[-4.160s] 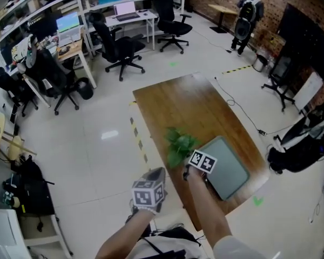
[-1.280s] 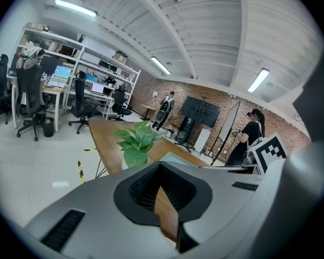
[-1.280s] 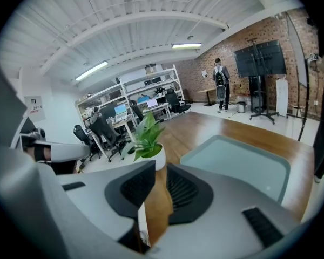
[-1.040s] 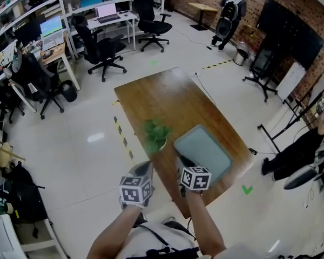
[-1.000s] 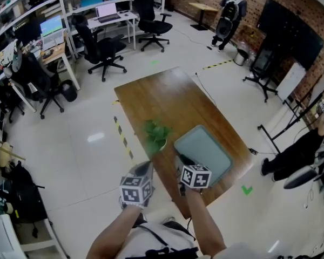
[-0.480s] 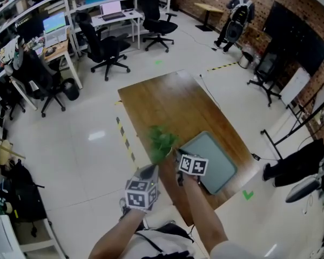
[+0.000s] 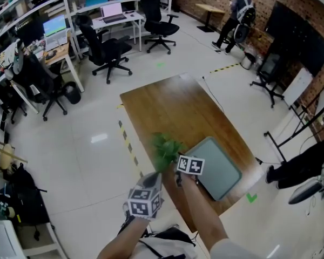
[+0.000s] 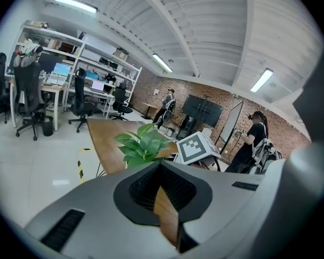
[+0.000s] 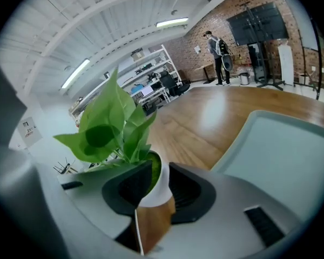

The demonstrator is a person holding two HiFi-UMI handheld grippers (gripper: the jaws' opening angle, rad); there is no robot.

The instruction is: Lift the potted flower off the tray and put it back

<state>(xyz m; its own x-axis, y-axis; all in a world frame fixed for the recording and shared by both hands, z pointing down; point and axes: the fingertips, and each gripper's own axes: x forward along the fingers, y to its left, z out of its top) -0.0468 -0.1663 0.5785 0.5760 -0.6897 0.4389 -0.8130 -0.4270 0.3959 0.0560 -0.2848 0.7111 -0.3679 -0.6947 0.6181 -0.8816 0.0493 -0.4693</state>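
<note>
Overhead, the plant (image 7: 166, 149) is left of the tray (image 7: 221, 169), off it, at the right gripper (image 7: 174, 170) tips. The left gripper (image 7: 155, 178) is nearer, just beside. Left gripper view: jaws apart, only table (image 8: 105, 139) showing between them, plant beyond. Right gripper view: jaws clamped on the plant's white pot (image 9: 157, 182), tray to the right.

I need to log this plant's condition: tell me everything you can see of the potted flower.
The potted flower has broad green leaves standing upright from a smooth white pot. The right gripper clamps the pot's sides. It is over the wooden table, beside the grey tray, not on it.
</note>
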